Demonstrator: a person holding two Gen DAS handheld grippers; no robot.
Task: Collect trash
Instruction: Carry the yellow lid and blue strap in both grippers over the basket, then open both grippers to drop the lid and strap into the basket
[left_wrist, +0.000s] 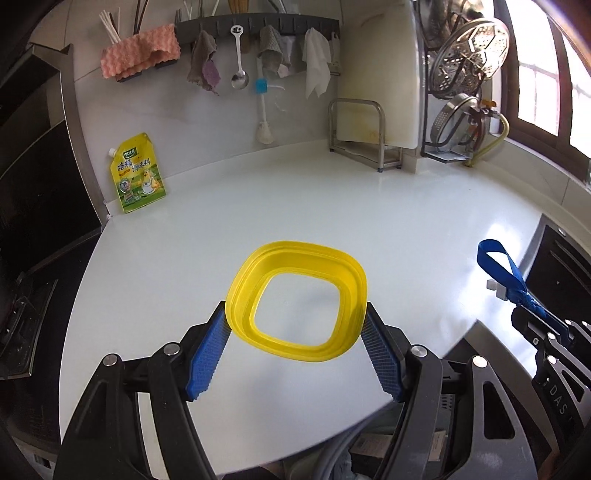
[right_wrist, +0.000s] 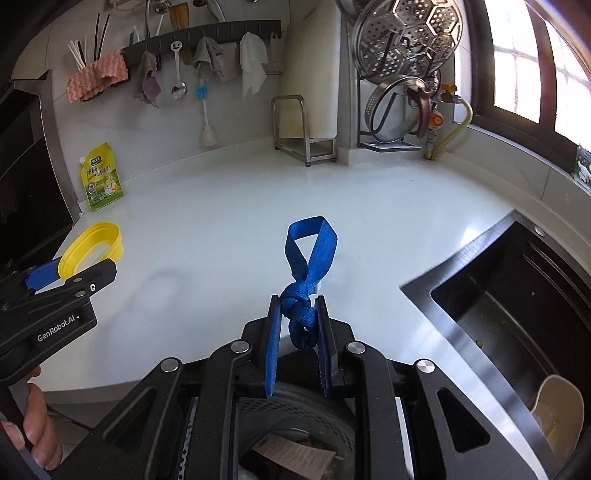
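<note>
Looking along the left hand-held gripper (left_wrist: 295, 325), the left wrist view shows its two blue pads spread wide and pressed against opposite edges of a yellow plastic ring (left_wrist: 297, 302), a rounded-square frame with an open middle. The ring is carried above the white tabletop (left_wrist: 369, 206), tilted so the bare surface shows through its centre. A yellow-green seasoning pouch (left_wrist: 137, 173) stands at the back left against the wall. Above it a wall rail (left_wrist: 255, 24) carries a pink sponge cloth (left_wrist: 138, 50), a spoon (left_wrist: 239, 55) and a white cloth (left_wrist: 316, 62). A steel rack (left_wrist: 364, 133) stands at the back right, holding a white cutting board. At the right edge the right hand-held gripper (left_wrist: 517, 306) comes into frame with a blue strap (left_wrist: 500, 269) rising from its tip.

In the right wrist view, the right hand-held gripper (right_wrist: 298, 317) has its jaws nearly together, clamped on the knot of the blue strap (right_wrist: 308, 254), whose loop stands up above the fingertips, clear of the tabletop (right_wrist: 369, 199). A dark sink (right_wrist: 517, 295) lies to the right. At the left, the left hand-held gripper (right_wrist: 64, 271) carries the yellow plastic ring (right_wrist: 92, 247), with a person's fingers (right_wrist: 40, 432) on its handle. Below the jaws, a trash bin (right_wrist: 295, 443) with paper scraps inside sits under the tabletop's front edge.
</note>
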